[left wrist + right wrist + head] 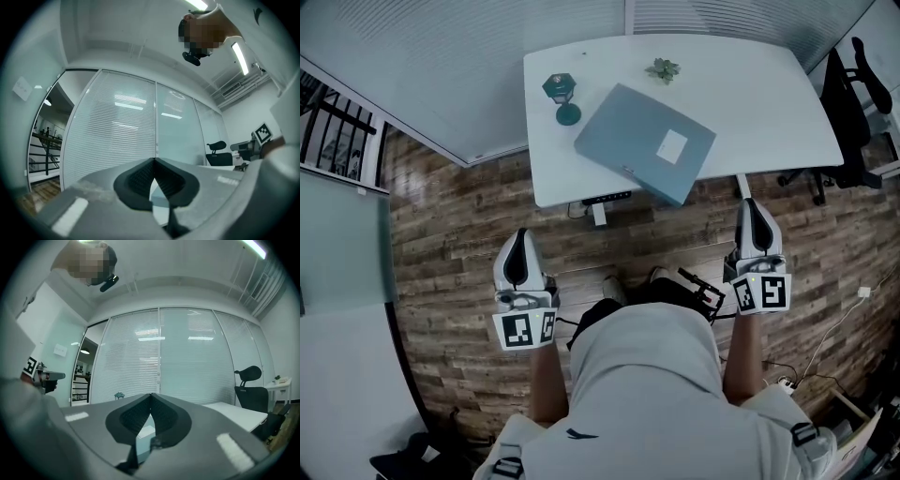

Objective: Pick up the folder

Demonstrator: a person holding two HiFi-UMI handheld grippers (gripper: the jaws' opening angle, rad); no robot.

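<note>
The grey-blue folder lies flat and askew on the white table, with a white label on its cover and its near corner over the table's front edge. My left gripper is over the wooden floor, short of the table and to the left of the folder. It is shut with nothing in it, the jaws meeting at their tips. My right gripper is also shut and empty, just short of the table's front edge, to the right of the folder. Its closed jaws hide most of the folder.
A teal lantern-shaped ornament stands left of the folder and a small plant behind it. A black office chair stands at the table's right end. A blind-covered glass wall runs behind the table, with a railing at far left.
</note>
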